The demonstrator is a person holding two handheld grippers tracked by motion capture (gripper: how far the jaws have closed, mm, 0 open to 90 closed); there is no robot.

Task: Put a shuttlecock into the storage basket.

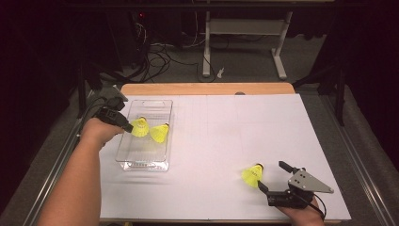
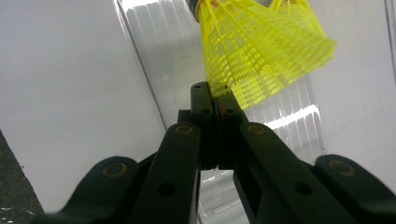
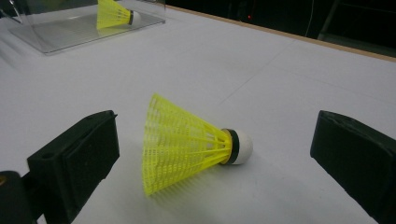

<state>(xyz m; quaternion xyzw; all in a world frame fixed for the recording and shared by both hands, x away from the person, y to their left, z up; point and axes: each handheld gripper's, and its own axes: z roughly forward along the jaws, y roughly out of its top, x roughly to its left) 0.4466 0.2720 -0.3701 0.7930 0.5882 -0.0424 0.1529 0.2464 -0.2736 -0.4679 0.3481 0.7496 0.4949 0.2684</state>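
Note:
My left gripper is shut on the skirt rim of a yellow shuttlecock, holding it inside the clear plastic tray at the table's left. In the left gripper view the jaws pinch the mesh edge of that shuttlecock. A second yellow shuttlecock lies in the tray just right of it. A third shuttlecock lies on its side on the white table near the front right. My right gripper stands open around it; its jaws flank the shuttlecock without touching.
The white sheet covers most of the wooden table. The tray with a shuttlecock shows far off in the right gripper view. Beyond the table's far edge are cables and a white desk frame on the floor.

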